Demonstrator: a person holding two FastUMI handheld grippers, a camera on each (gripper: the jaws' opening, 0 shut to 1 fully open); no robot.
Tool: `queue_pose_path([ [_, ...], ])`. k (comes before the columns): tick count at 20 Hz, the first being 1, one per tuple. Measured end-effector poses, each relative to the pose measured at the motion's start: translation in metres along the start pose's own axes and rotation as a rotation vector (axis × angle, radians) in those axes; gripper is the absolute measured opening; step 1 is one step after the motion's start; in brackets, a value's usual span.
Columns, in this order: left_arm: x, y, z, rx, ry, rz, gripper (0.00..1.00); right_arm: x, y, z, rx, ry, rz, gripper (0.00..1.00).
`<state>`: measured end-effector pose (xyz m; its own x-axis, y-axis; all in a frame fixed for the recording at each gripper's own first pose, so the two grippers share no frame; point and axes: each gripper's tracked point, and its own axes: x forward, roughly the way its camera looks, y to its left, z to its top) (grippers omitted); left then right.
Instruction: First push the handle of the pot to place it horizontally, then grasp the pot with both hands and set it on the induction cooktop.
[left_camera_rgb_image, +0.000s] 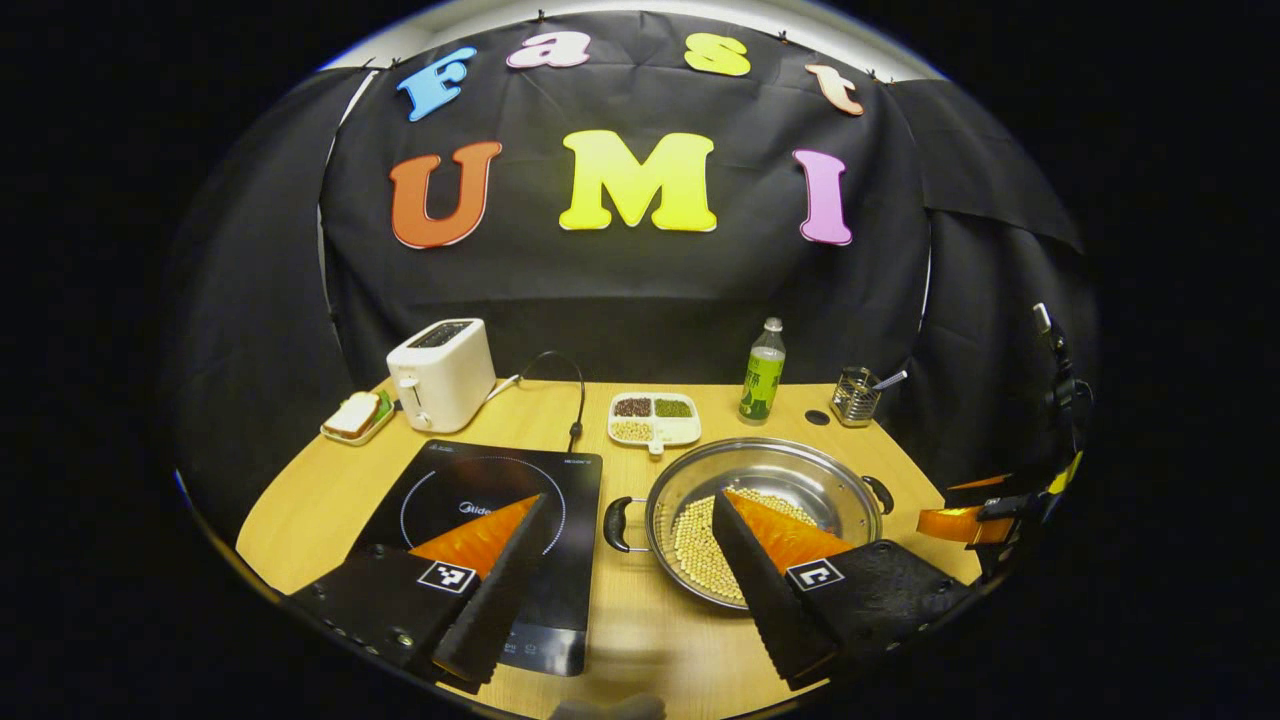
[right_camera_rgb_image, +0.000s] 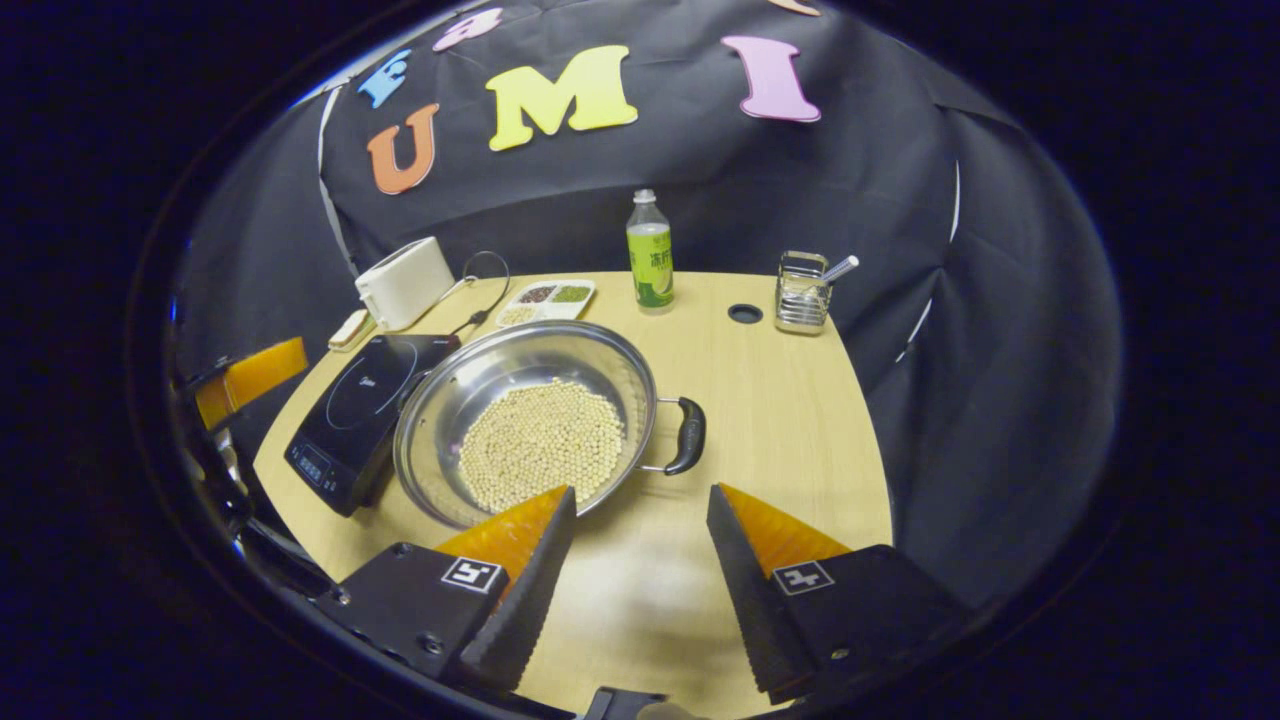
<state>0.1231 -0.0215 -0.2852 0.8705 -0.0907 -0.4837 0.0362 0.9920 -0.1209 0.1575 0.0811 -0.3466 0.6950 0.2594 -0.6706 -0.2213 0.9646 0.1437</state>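
Note:
A steel pot (left_camera_rgb_image: 800, 478) holding pale beans stands on the wooden table, right of the black induction cooktop (left_camera_rgb_image: 480, 500). Its two black handles point left (left_camera_rgb_image: 615, 525) and right (left_camera_rgb_image: 880, 493). My left gripper (left_camera_rgb_image: 628, 505) is open above the gap between cooktop and pot, near the left handle. In the right gripper view the pot (right_camera_rgb_image: 500, 375) lies ahead and left, its right handle (right_camera_rgb_image: 688, 435) just beyond my open right gripper (right_camera_rgb_image: 640, 500). The cooktop (right_camera_rgb_image: 350, 410) sits left of the pot, its near edge touching or nearly touching it.
At the back stand a white toaster (left_camera_rgb_image: 442, 372), a plate with a sandwich (left_camera_rgb_image: 355, 416), a divided dish of beans (left_camera_rgb_image: 655, 418), a green bottle (left_camera_rgb_image: 763, 372) and a wire holder (left_camera_rgb_image: 856, 396). A black cord (left_camera_rgb_image: 570, 385) runs behind the cooktop. The table edge curves close in front.

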Motion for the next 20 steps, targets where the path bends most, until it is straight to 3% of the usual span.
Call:
queue_pose_path([
  [12, 0.093, -0.006, -0.064, 0.007, 0.186, -0.011, 0.97, 0.063, -0.011, 0.002, 0.047, 0.096, 0.004, 0.81],
  [20, 0.121, -0.012, -0.080, -0.005, 0.245, -0.001, 0.98, 0.094, -0.018, 0.006, 0.036, 0.142, -0.009, 0.81],
])
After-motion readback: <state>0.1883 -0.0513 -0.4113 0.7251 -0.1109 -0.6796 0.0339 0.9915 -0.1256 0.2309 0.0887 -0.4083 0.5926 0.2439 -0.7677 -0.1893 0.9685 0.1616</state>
